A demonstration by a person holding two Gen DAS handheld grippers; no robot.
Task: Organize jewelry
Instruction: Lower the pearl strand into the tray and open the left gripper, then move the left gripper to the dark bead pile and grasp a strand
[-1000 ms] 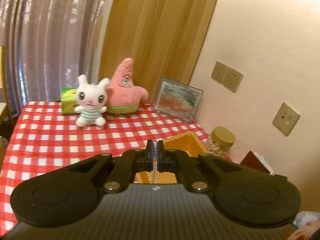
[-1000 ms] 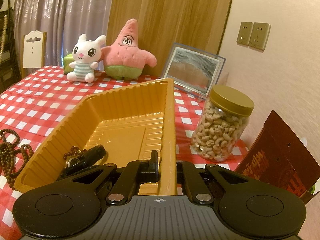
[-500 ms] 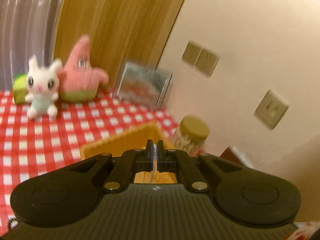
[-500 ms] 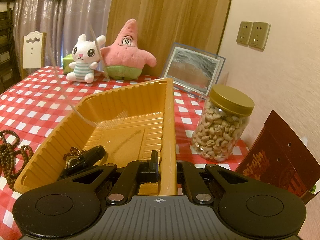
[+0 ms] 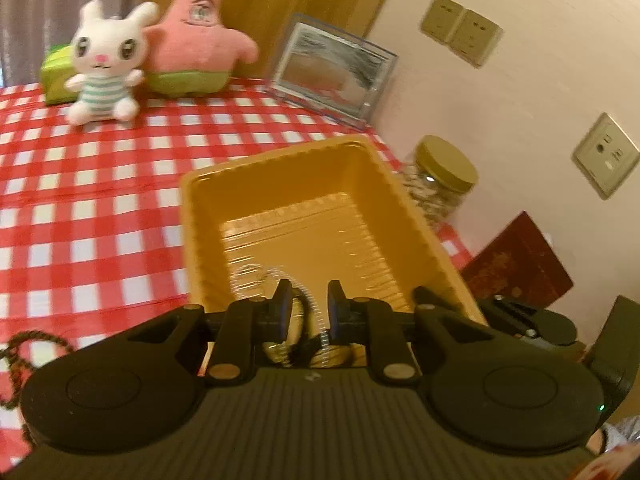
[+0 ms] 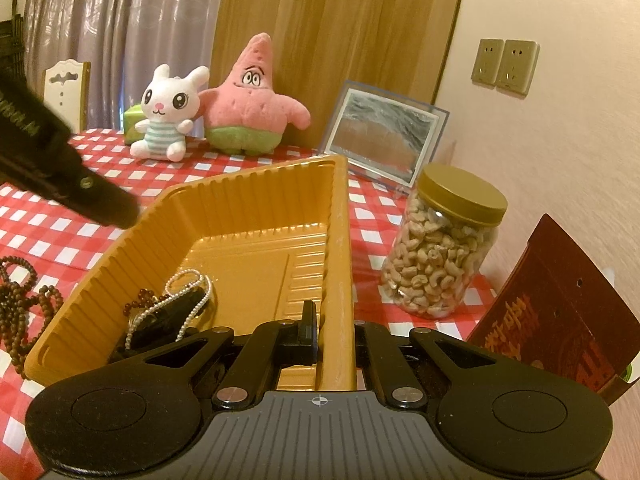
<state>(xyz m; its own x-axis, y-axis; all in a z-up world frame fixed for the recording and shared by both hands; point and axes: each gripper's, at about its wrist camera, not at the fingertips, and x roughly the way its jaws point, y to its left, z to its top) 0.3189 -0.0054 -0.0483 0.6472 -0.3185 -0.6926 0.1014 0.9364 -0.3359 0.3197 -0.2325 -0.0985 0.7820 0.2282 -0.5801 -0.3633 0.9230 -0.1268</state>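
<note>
The pearl necklace (image 6: pixel 188 294) lay in the tray (image 6: pixel 256 204); your left tool (image 5: pixel 307 310) was open, your right tool (image 6: pixel 334 330) clamped the tray's wall.

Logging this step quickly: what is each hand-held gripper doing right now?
Left hand-held gripper: open, holding nothing, above the pearl chain in the tray.
Right hand-held gripper: shut on the tray's side wall.

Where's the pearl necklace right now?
In the right wrist view, the pearl necklace lies in the near-left corner of the yellow tray, draped over a dark item.
</note>
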